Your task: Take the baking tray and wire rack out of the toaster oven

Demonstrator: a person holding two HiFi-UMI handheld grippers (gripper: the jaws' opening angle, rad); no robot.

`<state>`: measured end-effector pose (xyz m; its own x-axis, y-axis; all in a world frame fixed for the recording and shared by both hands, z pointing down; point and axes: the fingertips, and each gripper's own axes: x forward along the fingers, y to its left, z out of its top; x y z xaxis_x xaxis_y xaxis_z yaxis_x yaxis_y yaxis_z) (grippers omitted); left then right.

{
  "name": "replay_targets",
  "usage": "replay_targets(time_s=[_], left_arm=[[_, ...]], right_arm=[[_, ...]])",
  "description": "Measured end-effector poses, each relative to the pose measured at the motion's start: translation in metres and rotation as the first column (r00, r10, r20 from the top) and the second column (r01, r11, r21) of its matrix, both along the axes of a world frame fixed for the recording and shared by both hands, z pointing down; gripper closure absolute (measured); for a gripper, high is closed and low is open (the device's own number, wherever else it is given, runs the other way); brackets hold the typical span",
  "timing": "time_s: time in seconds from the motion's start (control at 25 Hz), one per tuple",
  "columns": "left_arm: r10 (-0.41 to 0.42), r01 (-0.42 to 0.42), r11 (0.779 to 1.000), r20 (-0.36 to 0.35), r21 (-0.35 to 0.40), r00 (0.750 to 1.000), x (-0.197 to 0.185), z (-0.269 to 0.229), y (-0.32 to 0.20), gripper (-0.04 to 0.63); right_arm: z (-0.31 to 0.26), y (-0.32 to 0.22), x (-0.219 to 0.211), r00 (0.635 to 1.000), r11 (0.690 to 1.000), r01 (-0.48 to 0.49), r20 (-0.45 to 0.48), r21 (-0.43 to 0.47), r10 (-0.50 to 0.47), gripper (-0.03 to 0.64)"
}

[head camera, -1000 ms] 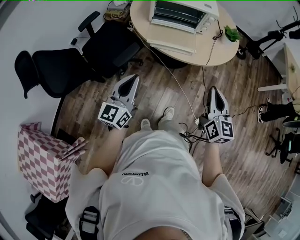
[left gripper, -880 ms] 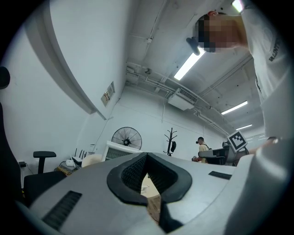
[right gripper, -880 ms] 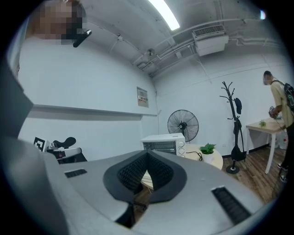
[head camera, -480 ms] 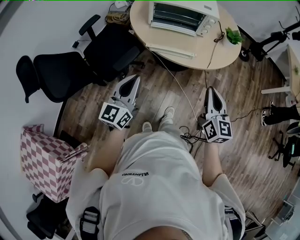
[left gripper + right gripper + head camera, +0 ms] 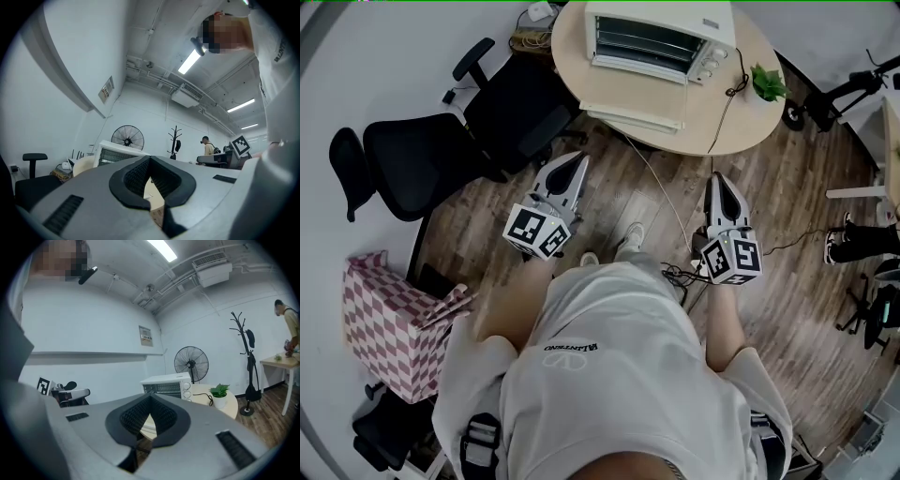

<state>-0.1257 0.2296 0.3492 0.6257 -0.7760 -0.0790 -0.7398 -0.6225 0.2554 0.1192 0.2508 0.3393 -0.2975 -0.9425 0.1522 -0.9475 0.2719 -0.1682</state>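
Note:
The white toaster oven (image 5: 661, 36) stands on a round wooden table (image 5: 727, 117) at the top of the head view, its door (image 5: 637, 103) folded down flat. Wire bars show inside the oven; I cannot tell the rack from the baking tray. My left gripper (image 5: 578, 161) and right gripper (image 5: 713, 178) are both shut and empty, held level over the wooden floor short of the table edge. The left gripper view has the closed left gripper (image 5: 150, 160) with the oven (image 5: 117, 153) ahead. The right gripper view has the closed right gripper (image 5: 151, 397) facing the oven (image 5: 166, 383).
Black office chairs (image 5: 422, 150) stand left of the table. A pink checked box (image 5: 384, 319) sits at my lower left. A potted plant (image 5: 766, 82) and a power cable (image 5: 724, 89) are on the table's right side; cables trail over the floor (image 5: 680, 272). A fan (image 5: 127, 137) stands behind.
Both grippers have moved forward toward the table, still shut. The table and oven now sit lower and nearer in the head view.

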Motion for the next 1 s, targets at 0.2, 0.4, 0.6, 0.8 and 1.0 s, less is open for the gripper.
replay_targets(time_s=[0.2, 0.4, 0.6, 0.8, 1.0], left_arm=[[-0.025, 0.025, 1.000, 0.009, -0.011, 1.000, 0.022, 0.002, -0.038, 0.595], [-0.048, 0.048, 0.998, 0.023, -0.026, 0.999, 0.051, 0.011, -0.069, 0.595], [-0.073, 0.073, 0.997, 0.026, -0.032, 0.997, 0.080, 0.013, -0.093, 0.595], [-0.104, 0.104, 0.994, 0.025, -0.029, 0.994, 0.102, 0.012, -0.103, 0.595], [-0.111, 0.112, 0.993, 0.029, -0.045, 0.993, 0.109, 0.014, -0.104, 0.595]], right_arm=[[0.006, -0.043, 0.015, 0.999, 0.999, 0.041, 0.014, -0.011, -0.041, 0.615], [0.012, -0.079, 0.034, 0.996, 0.996, 0.087, 0.026, -0.024, -0.086, 0.615], [0.017, -0.105, 0.054, 0.990, 0.990, 0.135, 0.039, -0.032, -0.133, 0.615], [0.022, -0.123, 0.068, 0.984, 0.984, 0.175, 0.051, -0.035, -0.173, 0.615], [0.024, -0.130, 0.071, 0.979, 0.980, 0.197, 0.064, -0.036, -0.194, 0.615]])
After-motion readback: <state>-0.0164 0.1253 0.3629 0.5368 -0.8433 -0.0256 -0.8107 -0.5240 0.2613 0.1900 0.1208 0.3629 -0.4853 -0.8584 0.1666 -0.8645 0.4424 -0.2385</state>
